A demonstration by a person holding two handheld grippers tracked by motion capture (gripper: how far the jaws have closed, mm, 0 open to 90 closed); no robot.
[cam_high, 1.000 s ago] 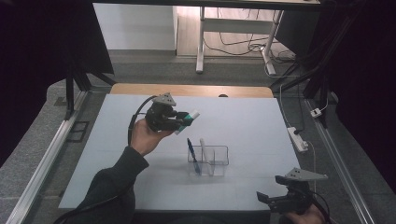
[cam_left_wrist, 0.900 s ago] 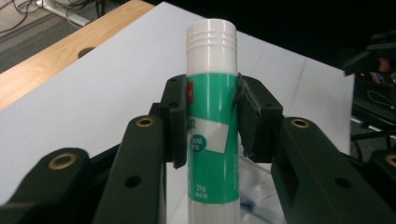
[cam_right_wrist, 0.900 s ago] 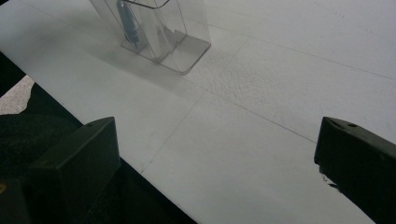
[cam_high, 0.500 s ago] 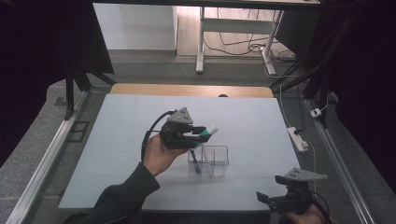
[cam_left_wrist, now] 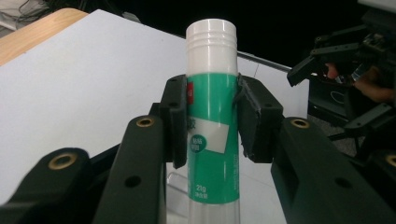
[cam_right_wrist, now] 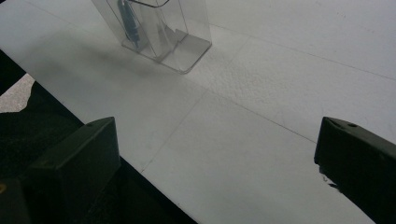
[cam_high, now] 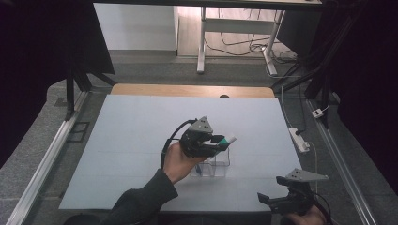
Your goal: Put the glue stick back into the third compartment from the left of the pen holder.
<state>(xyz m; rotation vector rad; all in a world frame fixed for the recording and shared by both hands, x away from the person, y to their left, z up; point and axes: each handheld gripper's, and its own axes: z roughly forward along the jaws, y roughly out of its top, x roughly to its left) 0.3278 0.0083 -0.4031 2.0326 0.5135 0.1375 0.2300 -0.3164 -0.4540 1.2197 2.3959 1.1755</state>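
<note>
On the white bench (cam_high: 141,140), the clear organizer (cam_high: 217,164) is the landmark: the left tongs (cam_high: 217,142), clamped on the green glue stick (cam_left_wrist: 211,116), hover just above it, so I judge pickup done and insertion left. The right tongs (cam_high: 272,200) wait wide apart and empty, nearer the person than the organizer, which holds a blue pen (cam_right_wrist: 128,21).

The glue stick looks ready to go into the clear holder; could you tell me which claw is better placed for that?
Left. The left claw is shut on the glue stick right above the holder. The right claw is open at the table's near edge, holding nothing.
</note>
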